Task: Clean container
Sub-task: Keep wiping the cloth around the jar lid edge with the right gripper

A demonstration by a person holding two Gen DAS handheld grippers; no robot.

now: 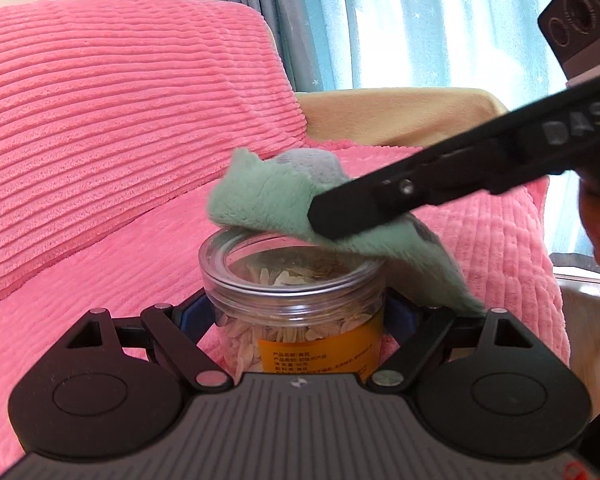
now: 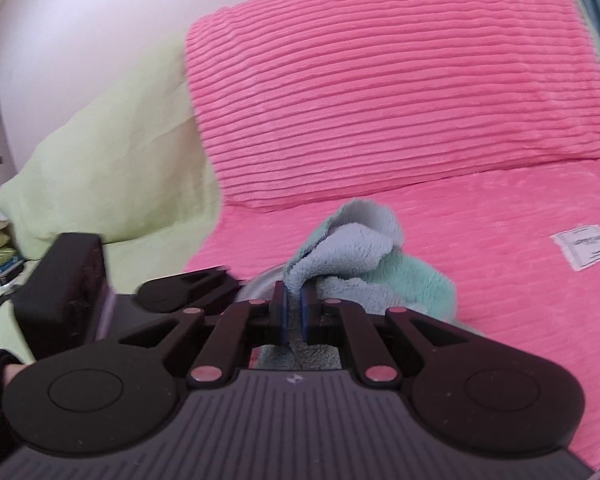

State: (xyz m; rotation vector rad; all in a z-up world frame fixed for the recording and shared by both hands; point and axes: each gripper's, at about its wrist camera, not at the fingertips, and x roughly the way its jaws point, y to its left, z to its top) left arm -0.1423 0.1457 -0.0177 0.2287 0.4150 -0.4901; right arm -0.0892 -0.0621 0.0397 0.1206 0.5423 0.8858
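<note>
Left gripper (image 1: 296,312) fingers clamped on open jar (image 1: 294,280), steadying it above pink sofa (image 1: 100,120). Right gripper (image 2: 294,312) fingers pinch green cloth (image 1: 268,200), pressed on jar's far rim to wipe.

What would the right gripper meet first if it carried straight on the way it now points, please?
Apart from the cloth it grips, the right gripper would probably meet the pink seat cover first, then the pink cushion behind; depth is hard to judge.

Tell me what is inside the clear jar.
The clear jar holds pale, flat seed-like pieces, seen through its open mouth and wall. The orange label and green cloth over the rim hide the rest.
</note>
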